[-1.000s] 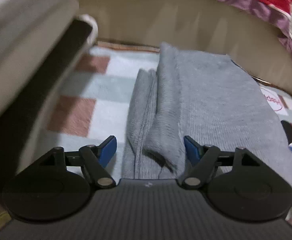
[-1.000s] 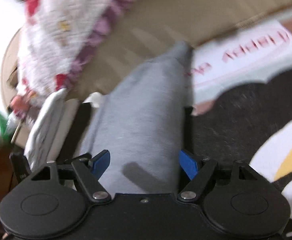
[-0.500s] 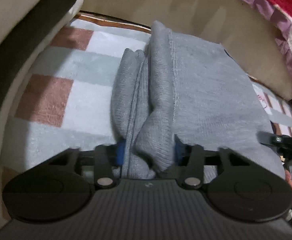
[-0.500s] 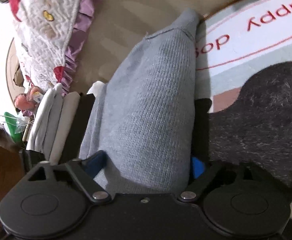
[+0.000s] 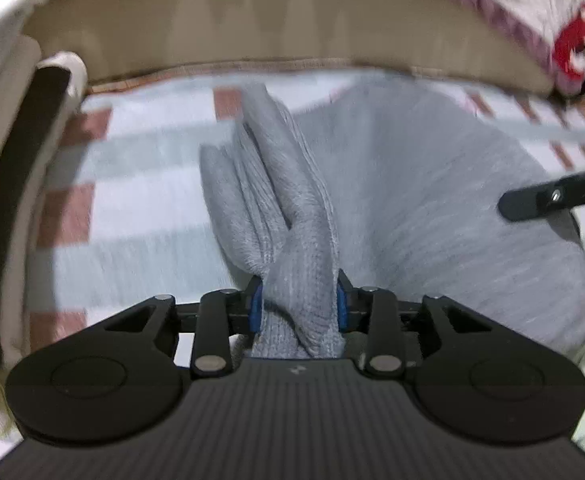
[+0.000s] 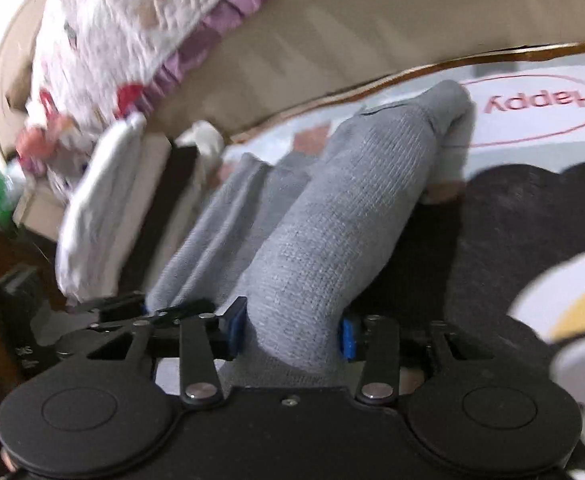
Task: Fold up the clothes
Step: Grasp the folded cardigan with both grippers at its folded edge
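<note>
**Presently: grey knit garment pinched at its near edge by both hand-held grippers**

Currently found clamped on the grey knit garment [image 5: 432, 200]: left hand-held gripper [image 5: 297, 304], blue pads pressed onto a bunched, several-layered roll of fabric; right hand-held gripper [image 6: 292, 326], pads likewise pressed onto a thick rounded fold. Neither spread.

Location of garment: on the patterned floor rug [image 5: 140, 200], in front of the beige bed side [image 5: 252, 24], partly raised off the rug at the pinched end. Far end resting near the rug's "Happy" lettering [image 6: 540, 100] in the right wrist view.

Deciding relation: long axis running straight away from both hand-held grippers, toward the bed side. Grips at the near end, left one on the garment's left edge, right one on its right edge, so neither nearer than the other. Free far edge lying directly ahead. Judged to suit either carrying the near edge forward over the far one or setting it back down; not settled by these views.

Differences between views:
- Left wrist view: broad flat panel of the garment to the right of the pinched roll, and a black bar of the other tool [image 5: 552, 196] above it; layered ridges at the left edge.
- Right wrist view: far corner of the garment, dark printed patch of rug [image 6: 512, 240] beside it, quilted bedcover [image 6: 132, 20] and white bundle [image 6: 96, 200] to the left. Heavy blur at the edges; finer detail not legible.
</note>
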{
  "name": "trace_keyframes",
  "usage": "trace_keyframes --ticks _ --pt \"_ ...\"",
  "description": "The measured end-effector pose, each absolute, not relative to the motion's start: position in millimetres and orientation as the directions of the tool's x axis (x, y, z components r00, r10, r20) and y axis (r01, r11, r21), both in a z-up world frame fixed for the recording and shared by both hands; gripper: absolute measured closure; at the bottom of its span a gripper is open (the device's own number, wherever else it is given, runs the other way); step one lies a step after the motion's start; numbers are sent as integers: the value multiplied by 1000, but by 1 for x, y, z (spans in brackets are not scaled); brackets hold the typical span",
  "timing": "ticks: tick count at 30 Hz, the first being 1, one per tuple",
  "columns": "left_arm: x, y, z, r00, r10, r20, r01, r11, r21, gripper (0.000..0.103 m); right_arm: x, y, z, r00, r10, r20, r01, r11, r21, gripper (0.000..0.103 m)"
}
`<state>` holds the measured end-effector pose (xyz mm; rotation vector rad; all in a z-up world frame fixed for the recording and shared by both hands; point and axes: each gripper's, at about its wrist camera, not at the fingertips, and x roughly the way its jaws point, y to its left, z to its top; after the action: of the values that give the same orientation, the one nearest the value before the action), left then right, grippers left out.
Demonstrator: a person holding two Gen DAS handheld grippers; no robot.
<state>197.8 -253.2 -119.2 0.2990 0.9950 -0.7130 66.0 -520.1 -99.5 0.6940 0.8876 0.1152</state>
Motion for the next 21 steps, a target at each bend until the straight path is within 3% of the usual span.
trace_keyframes --ticks 3,6,10,14,16,17,18,19,20,21 --pt "178 -258 -116 348 -397 -850 698 714 -48 61 48 -520 -105 593 332 -733 214 813 542 43" --pt "203 -249 -126 292 -461 -838 638 747 -189 52 39 -538 -134 618 350 -704 250 762 598 37" --pt "224 -244 -142 251 -486 -837 597 758 -261 38 49 -552 -148 646 420 -638 215 701 680 31" --pt "241 -238 -158 188 -569 -800 489 761 -426 33 76 -548 -160 653 438 -618 166 713 681 16" --pt "238 -240 -157 195 -585 -787 489 754 -439 35 83 -550 -169 671 440 -597 175 688 704 15" --pt "231 -244 -152 214 -579 -787 518 750 -411 51 84 -550 -173 685 437 -583 174 678 714 15" --pt "224 -248 -147 232 -574 -785 546 745 -383 64 83 -549 -174 702 427 -569 161 684 712 23" --pt "217 -252 -143 251 -569 -783 573 739 -354 67 82 -547 -172 706 410 -577 149 711 688 31" --pt "210 -256 -138 270 -565 -780 598 733 -324 70 80 -544 -167 714 394 -579 131 737 663 46" --pt "204 -260 -133 288 -561 -776 622 726 -293 71 77 -540 -158 728 381 -570 99 765 636 51"
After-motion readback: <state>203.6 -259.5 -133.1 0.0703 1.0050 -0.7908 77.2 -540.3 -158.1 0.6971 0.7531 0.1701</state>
